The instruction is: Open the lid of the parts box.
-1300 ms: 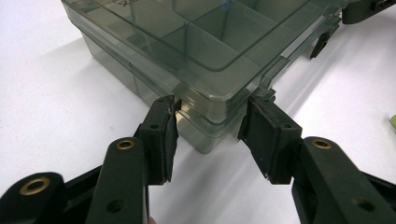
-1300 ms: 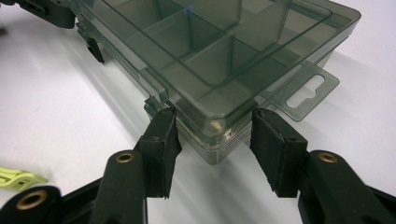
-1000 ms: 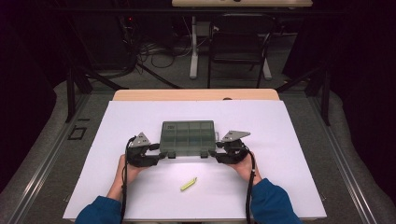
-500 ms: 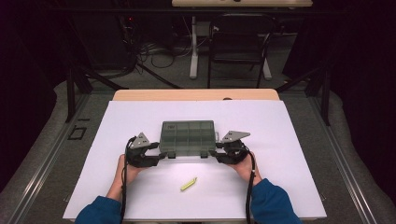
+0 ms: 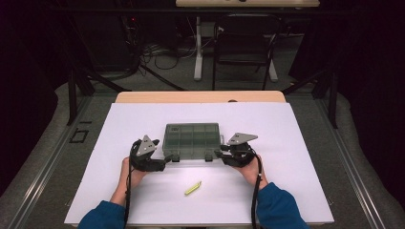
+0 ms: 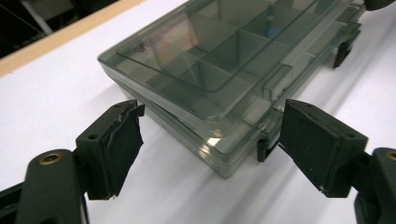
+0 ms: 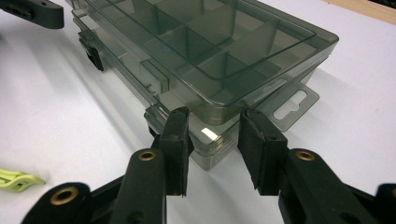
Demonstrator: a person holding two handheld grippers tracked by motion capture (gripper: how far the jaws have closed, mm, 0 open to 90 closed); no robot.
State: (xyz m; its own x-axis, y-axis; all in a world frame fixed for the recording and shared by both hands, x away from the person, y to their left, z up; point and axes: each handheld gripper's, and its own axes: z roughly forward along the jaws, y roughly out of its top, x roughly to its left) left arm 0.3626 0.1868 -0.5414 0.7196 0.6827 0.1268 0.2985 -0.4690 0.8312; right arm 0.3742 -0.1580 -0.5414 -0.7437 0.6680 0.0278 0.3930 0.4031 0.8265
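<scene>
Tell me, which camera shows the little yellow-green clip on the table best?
The high view: the whole yellow-green clip lies on the white table, nearer the person than the compartment box. The right gripper view catches one end at its edge.

Seen from above, my two forearms in blue sleeves [image 5: 277,210] enter from the near edge of a white table [image 5: 296,124]. A smoke-grey compartment box [image 5: 192,138] lies closed at the centre, its lid divided into a grid of cells, two dark latches on its near edge. My left gripper [image 5: 162,163] meets the box at its near left corner; my right gripper [image 5: 218,155] meets it at the near right corner. Each carries a grey three-cornered plate on top and trails a black cable toward me. A small yellow-green clip [image 5: 193,188] lies on the white surface nearer to me, apart from the box and between my hands.
</scene>
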